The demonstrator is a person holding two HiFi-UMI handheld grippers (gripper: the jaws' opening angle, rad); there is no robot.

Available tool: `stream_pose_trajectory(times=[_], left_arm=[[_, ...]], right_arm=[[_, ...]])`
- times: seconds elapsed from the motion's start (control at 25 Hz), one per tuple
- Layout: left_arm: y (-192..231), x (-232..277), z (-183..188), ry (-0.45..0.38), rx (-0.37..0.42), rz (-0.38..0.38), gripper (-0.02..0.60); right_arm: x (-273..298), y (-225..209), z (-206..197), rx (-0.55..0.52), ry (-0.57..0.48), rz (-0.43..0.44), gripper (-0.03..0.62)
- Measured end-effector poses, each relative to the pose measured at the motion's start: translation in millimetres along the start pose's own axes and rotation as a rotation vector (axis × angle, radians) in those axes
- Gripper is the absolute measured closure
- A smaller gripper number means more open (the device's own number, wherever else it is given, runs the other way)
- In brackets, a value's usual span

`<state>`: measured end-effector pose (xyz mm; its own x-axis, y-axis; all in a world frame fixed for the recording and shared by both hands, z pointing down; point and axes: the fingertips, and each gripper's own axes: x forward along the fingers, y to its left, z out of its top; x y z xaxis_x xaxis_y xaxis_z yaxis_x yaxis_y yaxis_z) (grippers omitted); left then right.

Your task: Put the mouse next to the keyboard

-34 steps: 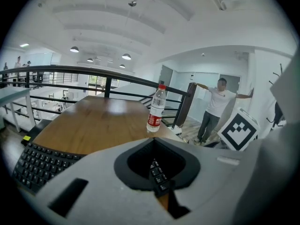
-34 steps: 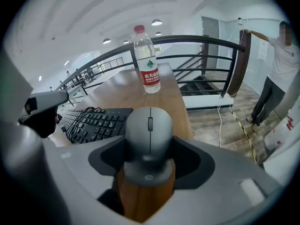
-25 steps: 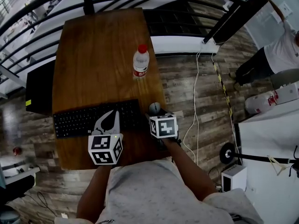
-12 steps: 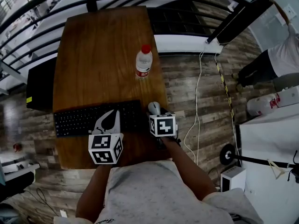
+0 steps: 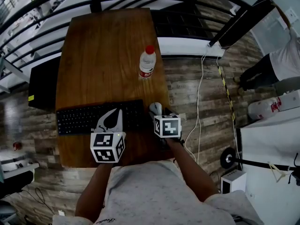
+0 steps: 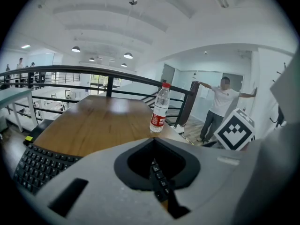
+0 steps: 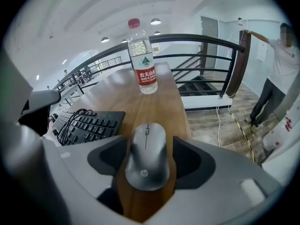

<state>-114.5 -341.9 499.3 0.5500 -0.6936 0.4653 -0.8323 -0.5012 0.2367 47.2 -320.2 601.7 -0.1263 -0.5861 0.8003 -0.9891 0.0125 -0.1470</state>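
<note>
**Mouse let go beside the keyboard**

The right gripper's (image 7: 147, 144) jaws have just been opening and stand clear of the mouse (image 7: 146, 165). It lies flat on the table (image 5: 103, 55) between them, just right of the keyboard (image 7: 89, 123). The left gripper (image 5: 116, 112) hangs clenched and empty over the keyboard. The placing looks done

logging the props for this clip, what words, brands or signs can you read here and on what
"hp": on the back of the mouse.
"农夫山泉": on the red label of the water bottle, under a small green emblem.
Key legends on the keyboard: too small to read.
Marker cube: a black and white pattern only, no words.
</note>
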Motion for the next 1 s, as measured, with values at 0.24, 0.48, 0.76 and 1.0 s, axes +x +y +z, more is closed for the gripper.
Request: stream_pose_trajectory(times=[0.24, 0.48, 0.76, 1.0], left_arm=[[-1.1, -16.2, 5.6, -0.028, -0.002, 0.002, 0.586], [2.7, -39.8, 11.5, -0.061, -0.008, 0.011, 0.585], [5.8, -70.0, 16.4, -0.097, -0.009, 0.025, 0.586], [8.6, -93.6, 17.4, -0.124, -0.016, 0.029, 0.586]], right_arm=[[-28.8, 14.4, 19.4, -0.053, -0.112, 0.013, 0.375], [-66.3, 56.2, 43.7, -0.096, -0.237, 0.088, 0.428], [-110.0, 107.2, 59.1, -0.154, -0.363, 0.182, 0.472], [-149.6, 142.3, 67.6, -0.214, -0.500, 0.236, 0.507]])
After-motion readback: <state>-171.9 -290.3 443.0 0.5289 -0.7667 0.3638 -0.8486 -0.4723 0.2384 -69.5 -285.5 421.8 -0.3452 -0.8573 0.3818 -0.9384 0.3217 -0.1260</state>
